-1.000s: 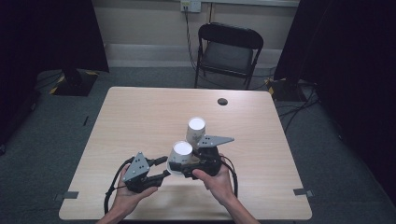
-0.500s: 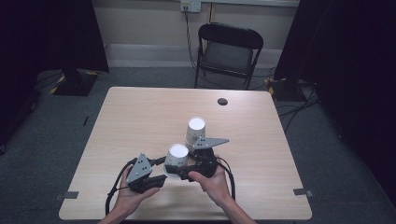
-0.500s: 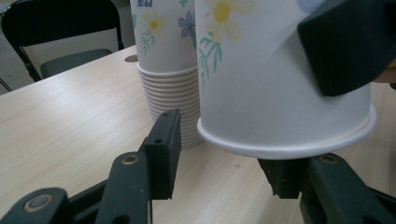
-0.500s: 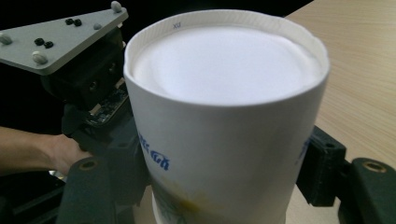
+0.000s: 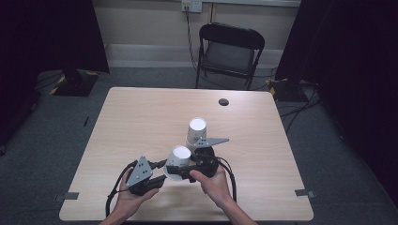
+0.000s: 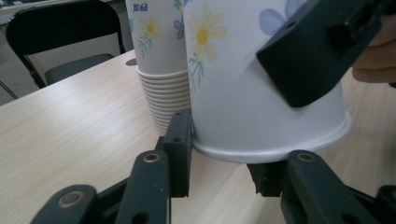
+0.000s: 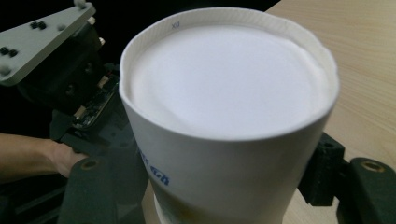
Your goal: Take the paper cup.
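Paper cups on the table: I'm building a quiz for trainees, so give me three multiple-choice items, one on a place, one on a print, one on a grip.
1. Where does the stack of cups stand?
A. On the chair
B. On the table, just beyond the held cup
C. On the floor

2. What is printed on the held cup?
A. Flowers
B. Red stripes
C. Nothing

3. How is the held cup positioned?
A. Upright, mouth up
B. Lying flat on the table
C. Upside down, gripped by the right gripper

Key: 1 B, the high view shows the stack on the table behind the held cup. 2 A, the left gripper view shows a yellow daisy and blue petals. 3 C, its rim points down in the left gripper view, and the right gripper's pads press on its wall.
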`<state>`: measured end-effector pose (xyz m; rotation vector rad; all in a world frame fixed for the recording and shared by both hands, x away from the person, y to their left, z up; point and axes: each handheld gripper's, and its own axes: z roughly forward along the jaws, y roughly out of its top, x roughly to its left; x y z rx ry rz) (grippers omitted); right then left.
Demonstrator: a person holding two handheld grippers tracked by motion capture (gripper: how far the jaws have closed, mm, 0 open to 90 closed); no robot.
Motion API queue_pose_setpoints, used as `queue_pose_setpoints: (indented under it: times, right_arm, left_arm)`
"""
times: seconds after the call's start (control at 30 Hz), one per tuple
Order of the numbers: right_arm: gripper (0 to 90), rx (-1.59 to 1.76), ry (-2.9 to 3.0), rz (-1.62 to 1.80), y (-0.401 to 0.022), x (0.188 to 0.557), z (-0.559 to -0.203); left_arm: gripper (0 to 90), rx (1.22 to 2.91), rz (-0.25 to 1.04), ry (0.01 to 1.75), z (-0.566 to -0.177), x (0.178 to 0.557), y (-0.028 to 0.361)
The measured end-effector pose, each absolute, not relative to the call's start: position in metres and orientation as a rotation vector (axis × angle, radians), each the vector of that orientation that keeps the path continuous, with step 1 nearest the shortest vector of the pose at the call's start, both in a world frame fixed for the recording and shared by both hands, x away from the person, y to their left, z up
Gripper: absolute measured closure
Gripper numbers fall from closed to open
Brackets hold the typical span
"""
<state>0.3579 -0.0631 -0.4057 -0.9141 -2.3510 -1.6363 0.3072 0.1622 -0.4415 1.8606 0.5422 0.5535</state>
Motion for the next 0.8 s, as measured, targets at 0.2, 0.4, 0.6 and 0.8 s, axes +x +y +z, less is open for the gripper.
queue_pose_setpoints:
  times: [0.2,0.4,0.6,0.8]
  right_arm:
    - [28.6,-0.943,-2.348,-1.639,-0.064,0.357,-0.409]
    - [21.9,-0.939,-2.351,-1.642,-0.065,0.357,-0.409]
    - [20.2,-0.915,-2.353,-1.696,-0.069,0.356,-0.405]
    - [31.6,-0.888,-2.38,-1.756,-0.07,0.353,-0.399]
  left_arm:
    - [70.4,1.868,0.543,0.548,-0.442,0.308,0.162]
    - [74.5,1.867,0.527,0.576,-0.44,0.311,0.17]
    - [75.7,1.868,0.487,0.58,-0.441,0.313,0.172]
    - [74.7,1.879,0.471,0.557,-0.443,0.31,0.167]
